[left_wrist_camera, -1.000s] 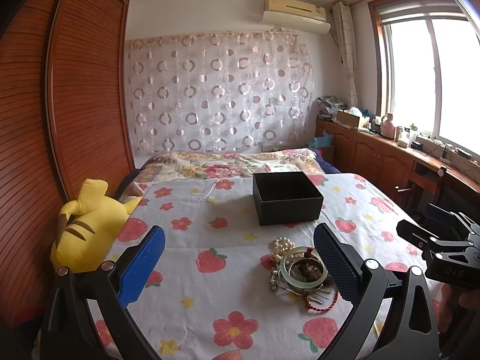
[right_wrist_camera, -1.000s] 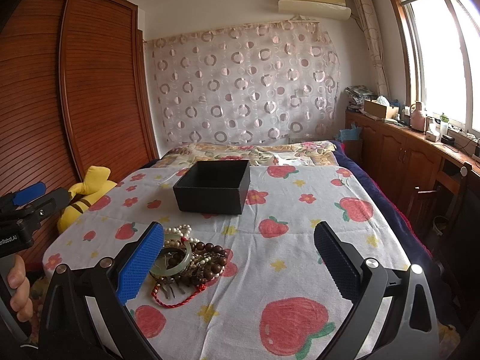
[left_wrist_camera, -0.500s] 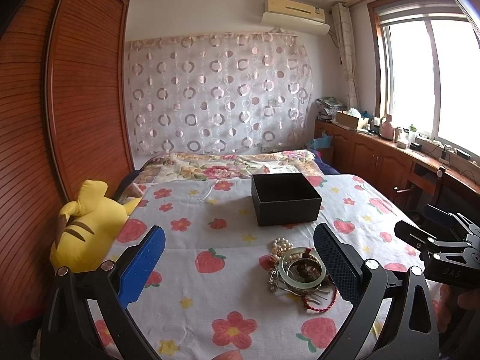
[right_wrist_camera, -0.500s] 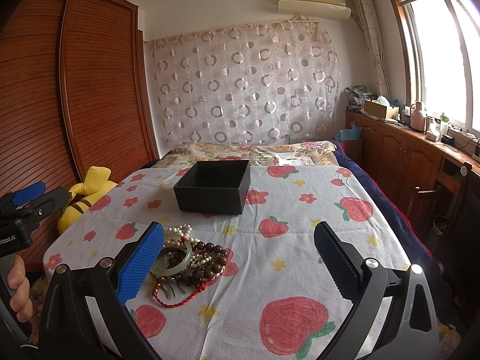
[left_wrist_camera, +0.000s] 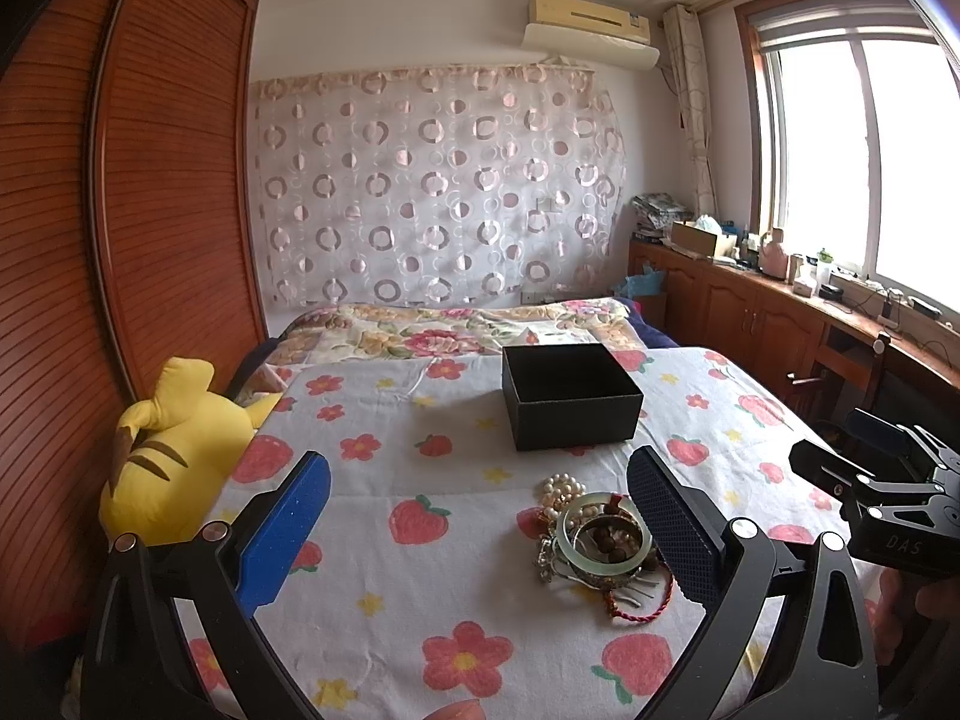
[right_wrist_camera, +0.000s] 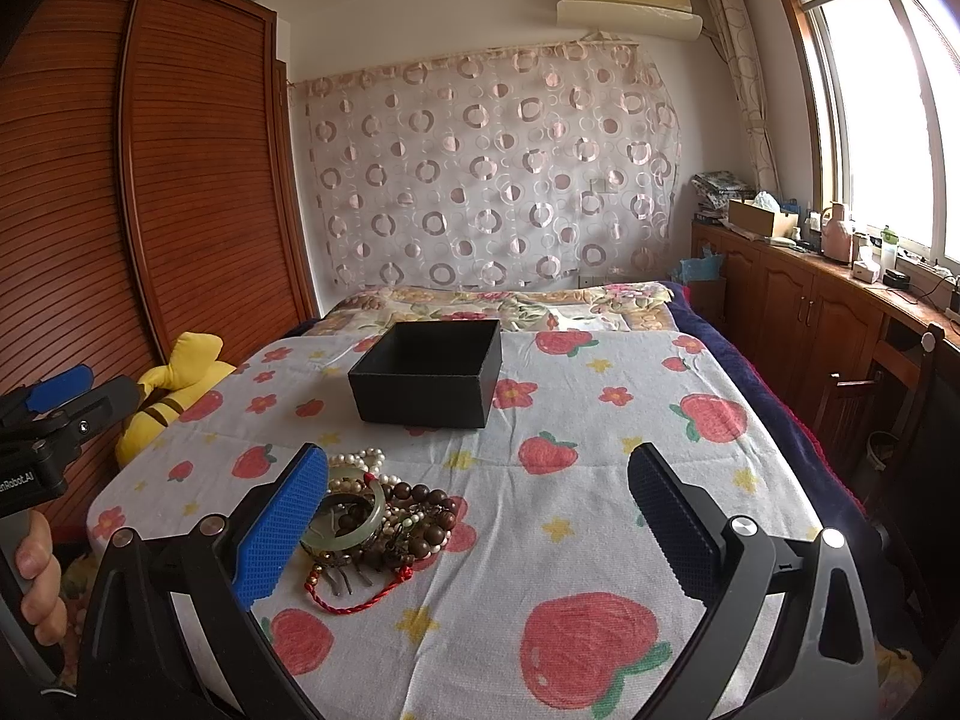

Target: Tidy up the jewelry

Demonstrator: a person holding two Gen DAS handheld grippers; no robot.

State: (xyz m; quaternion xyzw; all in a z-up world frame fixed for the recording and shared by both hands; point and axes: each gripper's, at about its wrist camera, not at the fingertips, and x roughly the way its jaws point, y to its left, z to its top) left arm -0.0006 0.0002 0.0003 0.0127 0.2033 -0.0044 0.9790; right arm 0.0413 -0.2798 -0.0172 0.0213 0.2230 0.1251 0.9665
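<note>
Both hand-held grippers, left (left_wrist_camera: 477, 531) and right (right_wrist_camera: 477, 525), are held wide and empty; almost nothing has changed over the last second. Tangled jewelry (right_wrist_camera: 372, 519) lies on the bed (right_wrist_camera: 600, 480), just before the empty black box (right_wrist_camera: 429, 375); sorting is judged unstarted.

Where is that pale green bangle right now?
The green bangle lies on top of the jewelry pile on the strawberry-print bedspread, nearer the cameras than the black box. In the left wrist view it sits just inside the right-hand fingertip.
</note>
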